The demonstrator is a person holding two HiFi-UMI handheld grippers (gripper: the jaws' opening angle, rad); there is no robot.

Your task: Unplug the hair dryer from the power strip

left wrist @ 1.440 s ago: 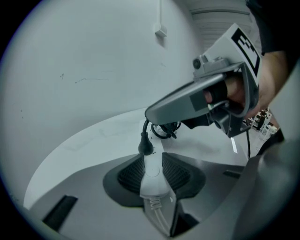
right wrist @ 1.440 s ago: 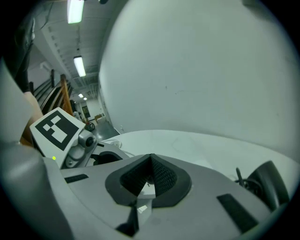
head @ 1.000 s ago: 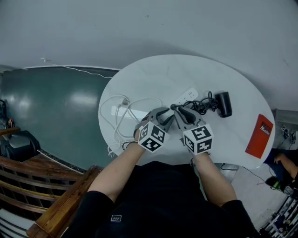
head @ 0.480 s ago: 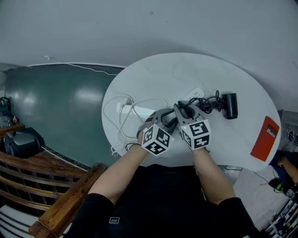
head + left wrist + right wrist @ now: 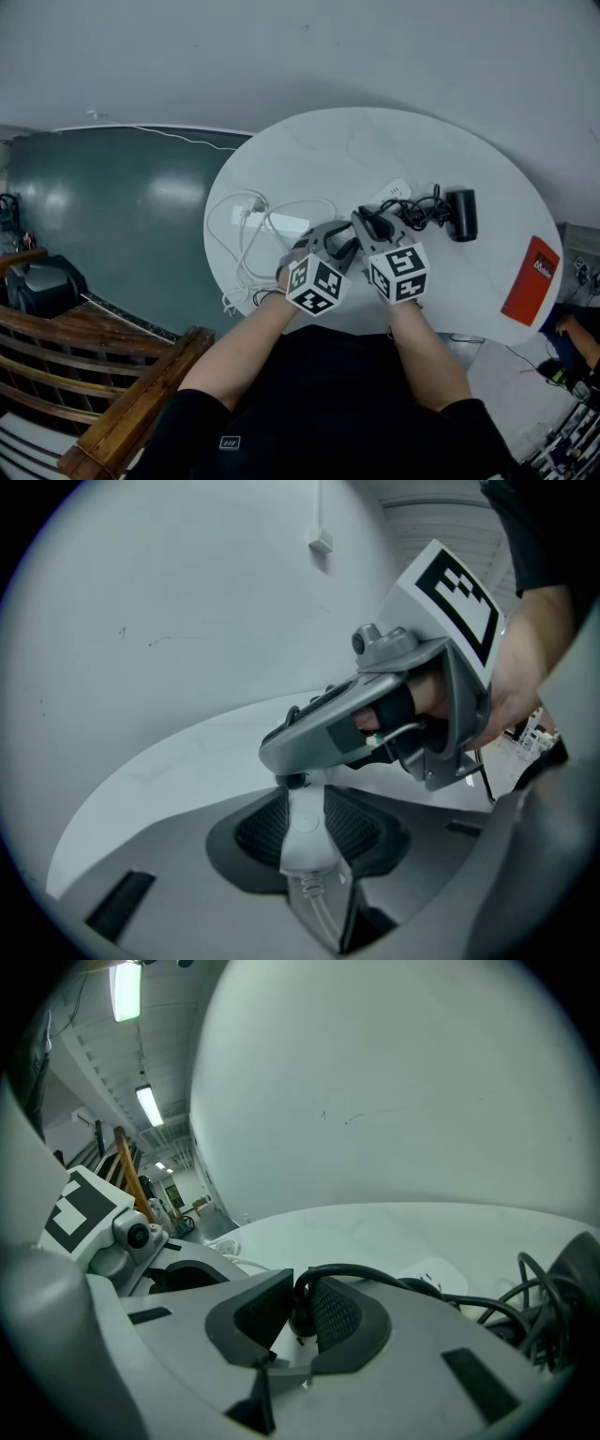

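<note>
A white power strip (image 5: 392, 191) lies on the round white table (image 5: 309, 159), with the black hair dryer (image 5: 462, 214) to its right and the black cord (image 5: 417, 208) bunched between them. My left gripper (image 5: 345, 236) is shut on the strip's cable end (image 5: 307, 855), which fills the space between the pads. From the right, my right gripper (image 5: 367, 217) reaches in just above it. Its jaws have just been closing. The black plug (image 5: 302, 1309) sits between its pads, and they press on it. In the right gripper view the cord (image 5: 487, 1302) runs off toward the dryer (image 5: 577, 1260).
A coil of white cable with an adapter (image 5: 248, 214) lies on the table's left part. A red booklet (image 5: 531, 277) rests near the right edge. A wooden bench (image 5: 112, 394) stands on the green floor at lower left. A person (image 5: 574, 330) is beyond the table at lower right.
The head view has shifted a little to the left. Both grippers stay together at the strip's near end.
</note>
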